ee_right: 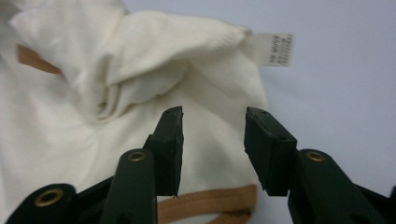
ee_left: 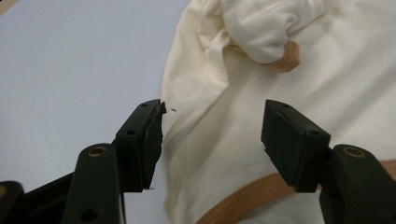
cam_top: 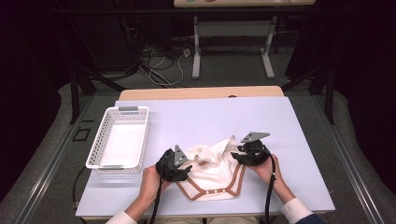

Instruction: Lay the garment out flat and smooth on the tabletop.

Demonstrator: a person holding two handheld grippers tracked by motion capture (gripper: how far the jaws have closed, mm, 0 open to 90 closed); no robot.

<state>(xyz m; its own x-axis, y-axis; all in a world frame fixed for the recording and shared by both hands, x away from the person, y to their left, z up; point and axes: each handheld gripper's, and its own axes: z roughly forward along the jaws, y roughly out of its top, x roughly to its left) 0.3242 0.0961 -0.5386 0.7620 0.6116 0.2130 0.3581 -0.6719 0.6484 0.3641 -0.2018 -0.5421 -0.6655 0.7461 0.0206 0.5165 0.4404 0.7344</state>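
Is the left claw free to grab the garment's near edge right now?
Probably yes: the left claw is open, with the garment edge between its jaws and nothing in the way.

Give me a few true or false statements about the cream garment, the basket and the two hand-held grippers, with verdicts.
1. The white basket holds a folded garment. False: it is empty.
2. The left hand-held gripper has its jaws open. True.
3. The cream garment lies on the table. True.
4. The right hand-held gripper is clamped on the white label. False: its jaws are open, short of the label.
5. The garment has tan trim. True.
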